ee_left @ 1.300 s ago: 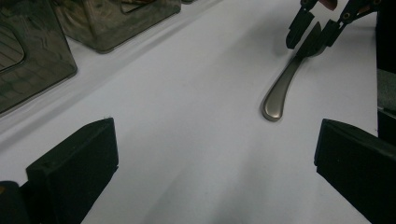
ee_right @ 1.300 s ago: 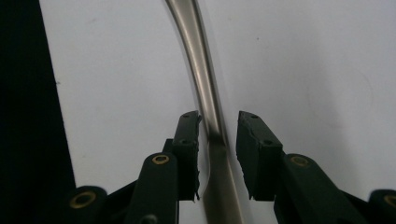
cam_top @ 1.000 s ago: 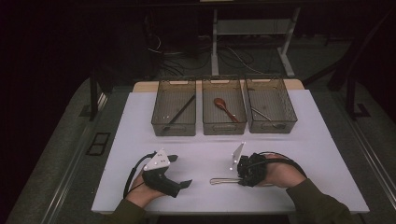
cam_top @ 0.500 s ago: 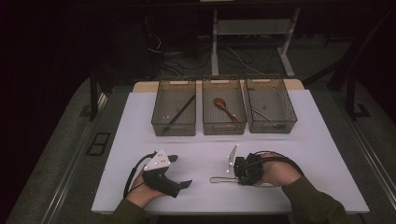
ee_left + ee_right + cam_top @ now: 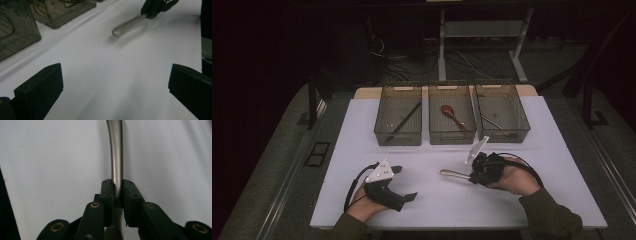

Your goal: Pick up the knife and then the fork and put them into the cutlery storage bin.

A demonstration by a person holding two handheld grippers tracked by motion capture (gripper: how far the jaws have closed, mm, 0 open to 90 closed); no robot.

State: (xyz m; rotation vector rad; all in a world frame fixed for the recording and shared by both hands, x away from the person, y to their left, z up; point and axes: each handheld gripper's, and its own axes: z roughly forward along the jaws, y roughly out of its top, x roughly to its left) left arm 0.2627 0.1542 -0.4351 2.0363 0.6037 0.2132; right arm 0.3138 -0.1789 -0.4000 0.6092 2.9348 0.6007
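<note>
The right tool lies level, pointing left, clamped on a metal utensil; the left tool rests on the table, jaws wide.

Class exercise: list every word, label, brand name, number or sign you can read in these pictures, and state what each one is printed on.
None: no readable text in any of the views.
The three mesh bins carry no legible label.
The metal utensil clamped in the right gripper has a plain handle with no visible stamp.
The left gripper, jaws open, and its grey plate are unmarked.
The white table cover is blank.
</note>
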